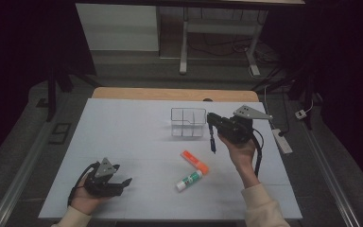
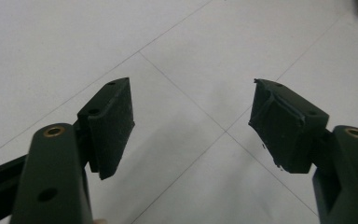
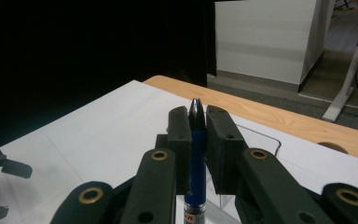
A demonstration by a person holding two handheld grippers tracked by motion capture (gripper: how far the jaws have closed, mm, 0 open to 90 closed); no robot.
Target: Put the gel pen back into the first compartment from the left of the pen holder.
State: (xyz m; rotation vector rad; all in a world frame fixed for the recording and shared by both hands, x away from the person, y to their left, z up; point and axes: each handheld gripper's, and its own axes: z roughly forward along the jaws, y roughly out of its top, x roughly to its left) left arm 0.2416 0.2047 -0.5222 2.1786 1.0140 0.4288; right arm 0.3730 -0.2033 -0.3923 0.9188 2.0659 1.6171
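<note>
**Pen gripped, left claw idle**

While clamped in the right gripper (image 1: 211,124), held above the table (image 1: 123,142): a blue pen (image 3: 196,154), hanging just beside the clear organizer (image 1: 187,123). Below it, marker (image 1: 194,161) and glue stick (image 1: 189,180). Left gripper (image 2: 191,126) gaping, empty.

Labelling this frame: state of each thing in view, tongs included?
left tongs: open, nothing between the jaws, low over the table
right tongs: shut on the blue pen, held above the table
blue pen: clamped, hanging off the table
clear organizer: upright, looks empty
orange marker: lying flat
glue stick: lying flat, capped
</note>
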